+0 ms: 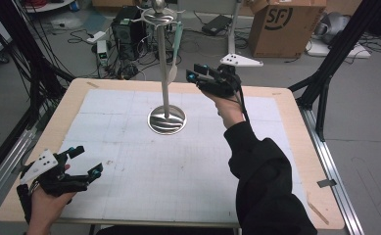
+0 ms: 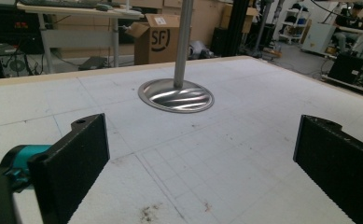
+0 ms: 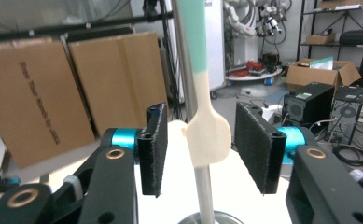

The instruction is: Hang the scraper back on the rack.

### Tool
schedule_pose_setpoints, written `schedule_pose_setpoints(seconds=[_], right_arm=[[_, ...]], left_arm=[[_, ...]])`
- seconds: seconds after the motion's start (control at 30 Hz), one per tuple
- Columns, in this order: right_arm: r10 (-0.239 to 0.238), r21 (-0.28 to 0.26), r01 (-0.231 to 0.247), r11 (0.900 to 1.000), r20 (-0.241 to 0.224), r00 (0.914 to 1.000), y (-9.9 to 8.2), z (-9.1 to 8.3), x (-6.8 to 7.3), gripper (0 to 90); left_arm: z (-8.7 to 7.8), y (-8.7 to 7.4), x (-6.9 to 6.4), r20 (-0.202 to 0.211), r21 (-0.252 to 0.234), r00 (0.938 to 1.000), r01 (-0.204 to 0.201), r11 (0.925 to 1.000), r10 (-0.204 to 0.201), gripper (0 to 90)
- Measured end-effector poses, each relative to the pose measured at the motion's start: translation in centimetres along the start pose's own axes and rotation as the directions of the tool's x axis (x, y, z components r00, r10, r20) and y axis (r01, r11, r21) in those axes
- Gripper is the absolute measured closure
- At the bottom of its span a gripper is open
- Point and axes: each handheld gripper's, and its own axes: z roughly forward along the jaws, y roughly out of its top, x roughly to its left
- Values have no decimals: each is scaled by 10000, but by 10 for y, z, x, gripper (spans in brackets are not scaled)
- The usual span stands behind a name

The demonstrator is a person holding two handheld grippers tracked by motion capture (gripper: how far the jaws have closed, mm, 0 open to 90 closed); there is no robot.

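Table (image 1: 129, 196), spatula (image 3: 208, 135) between right fingers (image 3: 152, 149)

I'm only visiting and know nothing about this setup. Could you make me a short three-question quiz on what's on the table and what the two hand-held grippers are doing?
1. True or false: the spatula hangs from the metal stand.
2. Which gripper has the spatula's blade between its jaws? A) left gripper B) right gripper
3. Fill in: the left gripper's jaws stand wide ____ over the bare table.

Key:
1. True.
2. B; its pads stand apart from the blade on both sides, not pressing it.
3. Open.
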Motion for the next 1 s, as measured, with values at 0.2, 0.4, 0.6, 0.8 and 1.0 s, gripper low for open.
schedule_pose_setpoints(seconds=[0.2, 0.4, 0.6, 0.8, 1.0], right_arm=[[-702, 643, 718, 9953, -259, 9972, -24, -8, 3, 403], [-795, 1043, 797, 9914, -65, 9968, -44, -23, 1, 225], [-628, 1323, 581, 9895, 321, 9975, -63, -44, 0, 68], [-792, 1890, 619, 9800, 852, 9932, -79, -60, 8, 0], [-1046, 1725, 847, 9814, 1098, 9884, -96, -79, 16, 0]], left_arm=[[0, 1, 1, -15, -75, 10000, 66, 9999, -66, 41], [5, 2, 1, 97, -73, 9999, 40, 10000, -39, 41], [13, 1, 0, 305, -16, 9995, 26, 10000, -26, 41], [20, 1, -1, 460, -2, 9989, 58, 10000, -58, 41], [23, 0, -1, 523, 43, 9986, 68, 10000, -71, 41]])
